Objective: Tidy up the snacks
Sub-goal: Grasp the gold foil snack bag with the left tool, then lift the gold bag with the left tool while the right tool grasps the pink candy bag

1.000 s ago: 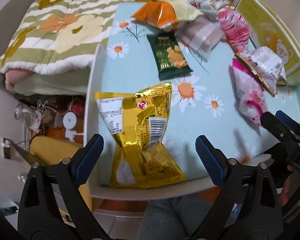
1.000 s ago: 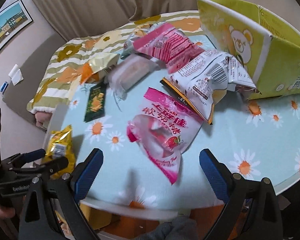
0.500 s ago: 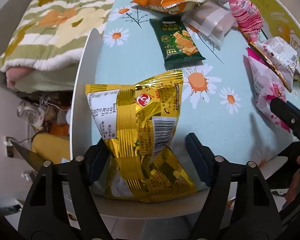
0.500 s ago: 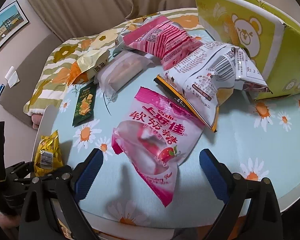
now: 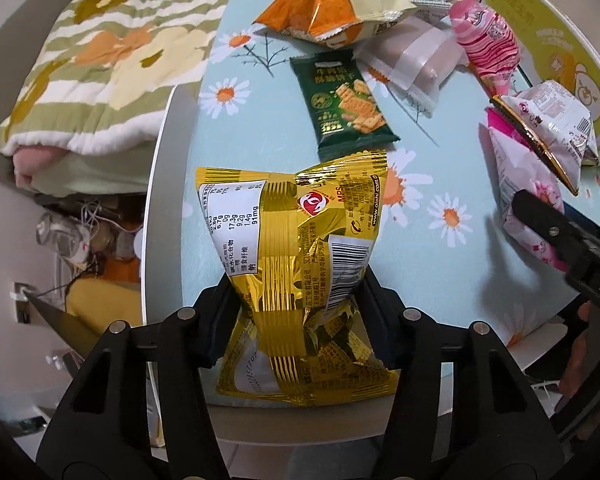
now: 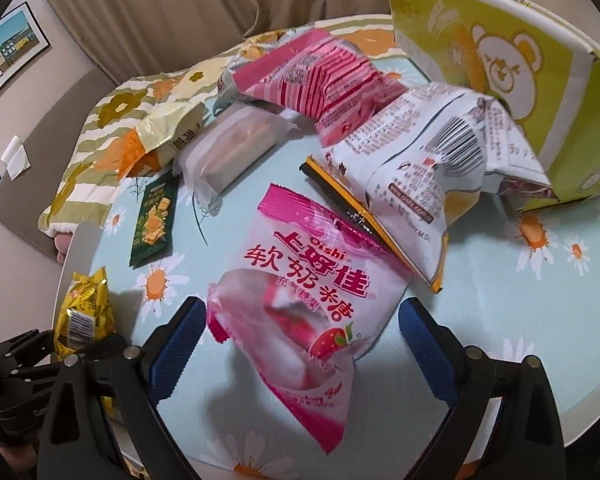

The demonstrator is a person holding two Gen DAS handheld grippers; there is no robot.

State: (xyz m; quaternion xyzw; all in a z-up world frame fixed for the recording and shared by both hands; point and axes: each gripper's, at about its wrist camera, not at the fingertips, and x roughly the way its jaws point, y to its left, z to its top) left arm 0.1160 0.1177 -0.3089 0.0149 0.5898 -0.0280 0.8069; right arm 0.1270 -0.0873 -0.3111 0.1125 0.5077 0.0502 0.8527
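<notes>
The left gripper [image 5: 296,300] has its fingers clenched on the waist of the gold bag [image 5: 296,264], pinching it narrow at the near edge of the counter [image 5: 440,264]. The bag's long axis runs straight ahead along the fingers: its crimped top points away toward the green packet [image 5: 346,108] just beyond it, and its bottom half bulges back toward the camera, past the fingers.

The right gripper [image 6: 300,340] is released, fingers spread wide with the pink bag [image 6: 296,304] lying between them, untouched as far as can be seen. That bag's long axis also runs roughly ahead, slanting left, with its printed top away from the fingers and its tail tucked back under the camera. The white bag [image 6: 420,160] overlaps its far right corner.

Risks, as I judge them: the gold foil is slick and air-filled, so a pinch at the waist could slip or burst a seam on lifting. If the right fingers close now, pulling the pink bag may drag the white bag along, toward the yellow box [image 6: 500,64] behind it.
</notes>
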